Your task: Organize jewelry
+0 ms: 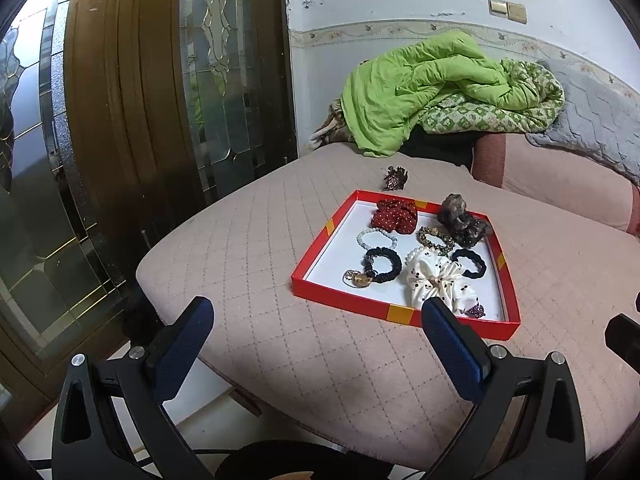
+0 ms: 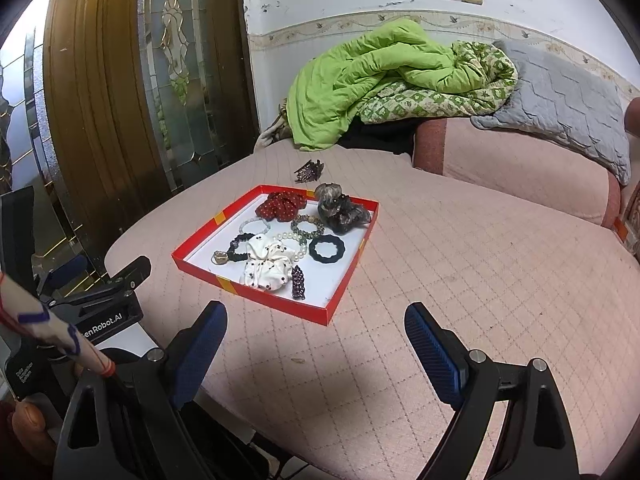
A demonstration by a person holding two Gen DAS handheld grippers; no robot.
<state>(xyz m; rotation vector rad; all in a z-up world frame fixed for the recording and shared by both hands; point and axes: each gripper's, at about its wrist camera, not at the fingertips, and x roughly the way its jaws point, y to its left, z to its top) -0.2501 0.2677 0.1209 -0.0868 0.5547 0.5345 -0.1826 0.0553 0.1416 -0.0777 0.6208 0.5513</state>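
Observation:
A red tray (image 1: 320, 236) (image 2: 200, 240) lies on the pink quilted bed. It holds a red dotted scrunchie (image 1: 394, 216) (image 2: 280, 205), a white dotted scrunchie (image 1: 434, 280) (image 2: 266, 266), black hair ties (image 1: 382, 266) (image 2: 327, 251), bead bracelets (image 1: 376, 237) (image 2: 254, 226), a dark hair bow (image 1: 462, 218) (image 2: 340, 206) and a small dark clip (image 2: 298, 282). A brown claw clip (image 1: 395, 178) (image 2: 309, 171) lies on the bed beyond the tray. My left gripper (image 1: 316, 316) is open and empty, short of the tray. My right gripper (image 2: 316, 320) is open and empty, near the tray's front corner.
A green quilt (image 1: 432, 88) (image 2: 380, 76) and a grey blanket (image 2: 560, 100) are piled at the back on a pink cushion (image 2: 520, 160). A wooden glass-panelled door (image 1: 140, 100) stands at the left. The bed edge (image 1: 152, 280) drops off at the left front.

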